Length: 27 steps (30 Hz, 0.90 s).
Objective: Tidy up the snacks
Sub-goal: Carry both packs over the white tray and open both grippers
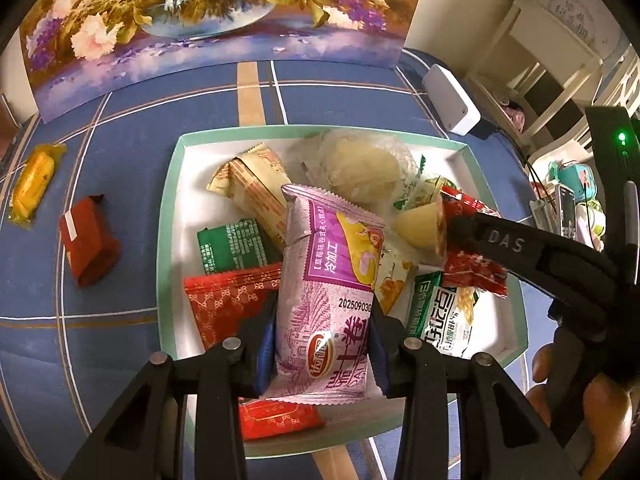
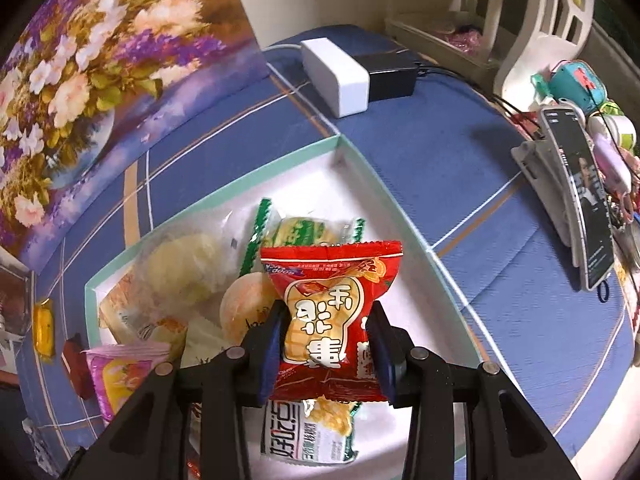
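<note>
A shallow white box with a mint-green rim (image 1: 170,216) (image 2: 380,184) holds several wrapped snacks. My left gripper (image 1: 322,354) is shut on a pink and purple snack packet (image 1: 328,280), held just above the pile in the box. My right gripper (image 2: 326,354) is shut on a red snack packet (image 2: 332,308) with a yellow label, over the box's right part. In the left wrist view the right gripper's black finger (image 1: 520,248) reaches in from the right with that red packet (image 1: 472,264). A yellow candy (image 1: 32,180) and a dark red packet (image 1: 90,240) lie on the blue cloth left of the box.
A flower painting (image 1: 208,12) stands behind the box. A white block and black adapter (image 2: 352,72) sit at the table's far right. A phone on a stand (image 2: 580,200) and small toys crowd the right edge. A person's fingers (image 1: 600,412) show at lower right.
</note>
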Each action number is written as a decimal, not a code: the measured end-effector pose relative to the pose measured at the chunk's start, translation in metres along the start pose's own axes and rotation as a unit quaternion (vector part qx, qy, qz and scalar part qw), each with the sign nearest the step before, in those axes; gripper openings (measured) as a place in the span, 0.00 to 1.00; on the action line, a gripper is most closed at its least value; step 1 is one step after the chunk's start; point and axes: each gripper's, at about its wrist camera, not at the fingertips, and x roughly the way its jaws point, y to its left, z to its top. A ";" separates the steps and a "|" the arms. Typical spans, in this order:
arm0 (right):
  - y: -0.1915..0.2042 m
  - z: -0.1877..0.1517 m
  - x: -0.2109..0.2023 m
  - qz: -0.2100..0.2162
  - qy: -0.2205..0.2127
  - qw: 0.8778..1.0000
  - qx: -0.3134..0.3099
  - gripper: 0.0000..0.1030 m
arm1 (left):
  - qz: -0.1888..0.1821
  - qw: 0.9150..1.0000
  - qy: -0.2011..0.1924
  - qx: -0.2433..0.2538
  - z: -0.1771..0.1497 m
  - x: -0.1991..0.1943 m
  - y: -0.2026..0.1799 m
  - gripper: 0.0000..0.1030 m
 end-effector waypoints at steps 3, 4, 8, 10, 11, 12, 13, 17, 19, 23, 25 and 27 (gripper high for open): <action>0.003 -0.002 0.002 0.001 0.004 1.000 -0.005 0.41 | 0.000 1.000 -0.002 0.002 -0.001 0.003 -0.001 0.40; 0.003 -0.002 0.003 0.000 0.005 1.000 -0.006 0.41 | 0.000 1.000 -0.002 0.002 -0.001 0.003 -0.001 0.40; 0.005 -0.001 0.003 -0.004 0.008 1.000 -0.009 0.41 | -0.002 1.000 0.000 -0.001 0.000 0.004 -0.001 0.40; 0.006 -0.001 0.003 -0.009 0.009 1.000 -0.013 0.41 | -0.004 1.000 0.000 -0.002 0.000 0.003 -0.001 0.41; 0.006 0.000 0.003 -0.012 0.009 1.000 -0.013 0.41 | -0.003 1.000 0.000 -0.001 0.001 0.002 -0.001 0.45; 0.007 0.000 0.003 -0.014 0.011 1.000 -0.014 0.42 | -0.003 1.000 0.000 -0.001 0.001 0.001 -0.001 0.49; 0.008 0.001 0.003 -0.017 0.011 1.000 -0.015 0.42 | -0.003 1.000 -0.001 -0.002 0.002 0.000 -0.001 0.60; 0.007 0.003 0.001 -0.025 0.019 0.999 -0.016 0.46 | -0.003 1.000 -0.008 -0.011 0.006 -0.009 0.003 0.64; 0.006 0.003 -0.001 -0.028 0.023 0.999 -0.019 0.54 | -0.002 1.000 -0.013 -0.014 0.008 -0.015 0.005 0.64; 0.007 0.005 -0.010 -0.034 0.025 0.999 -0.020 0.61 | -0.001 0.999 -0.024 -0.024 0.013 -0.029 0.013 0.65; 0.008 0.005 -0.014 -0.033 0.026 0.999 -0.022 0.66 | 0.006 0.999 -0.029 -0.031 0.015 -0.034 0.019 0.66; 0.012 0.005 -0.018 -0.034 0.025 0.999 -0.028 0.71 | 0.017 0.998 -0.035 -0.041 0.016 -0.038 0.027 0.66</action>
